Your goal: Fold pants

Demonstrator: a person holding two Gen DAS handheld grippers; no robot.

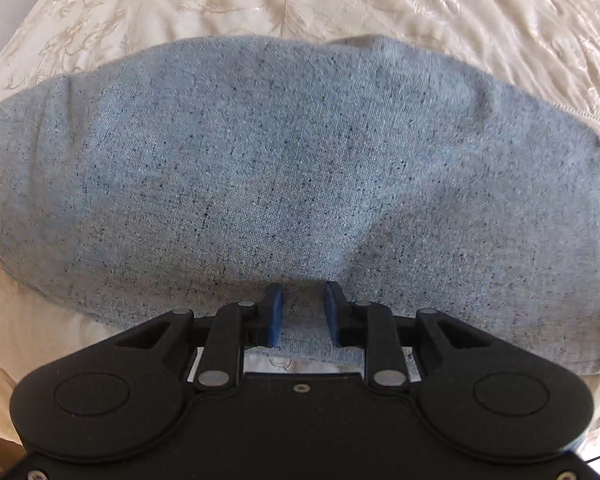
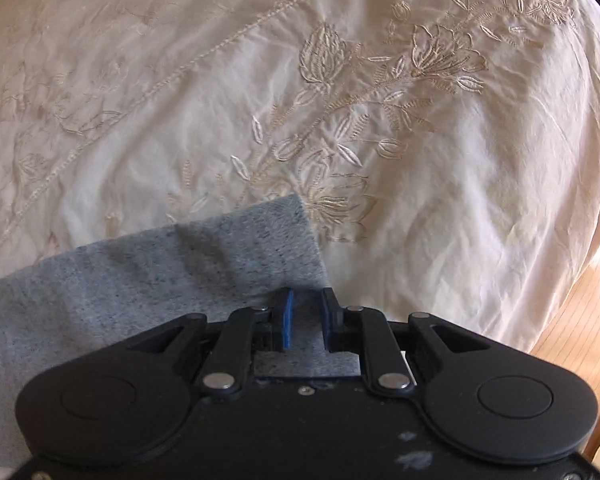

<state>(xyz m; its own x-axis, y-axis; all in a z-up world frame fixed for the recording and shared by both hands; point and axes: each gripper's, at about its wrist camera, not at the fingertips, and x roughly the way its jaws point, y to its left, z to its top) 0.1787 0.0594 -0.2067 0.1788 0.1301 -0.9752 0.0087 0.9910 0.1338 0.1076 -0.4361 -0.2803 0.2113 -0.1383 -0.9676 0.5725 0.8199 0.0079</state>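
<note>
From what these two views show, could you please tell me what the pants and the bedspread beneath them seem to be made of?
The pants look like light blue denim or a similar woven cotton: matte, with dark flecks and a fine diagonal weave. The bedspread looks like cream cotton or a satin-like blend: a soft sheen, fine wrinkles, and raised floral embroidery with a stitched line. The exact fibre cannot be told.

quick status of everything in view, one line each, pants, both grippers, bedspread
pants: blue denim, folded over, lying on the bedspread
left gripper: fingers apart, denim between them, grip unclear
right gripper: fingers either side of a raised denim edge near the pants' corner, grip unclear
bedspread: cream, embroidered, wrinkled, spread under the pants
</note>
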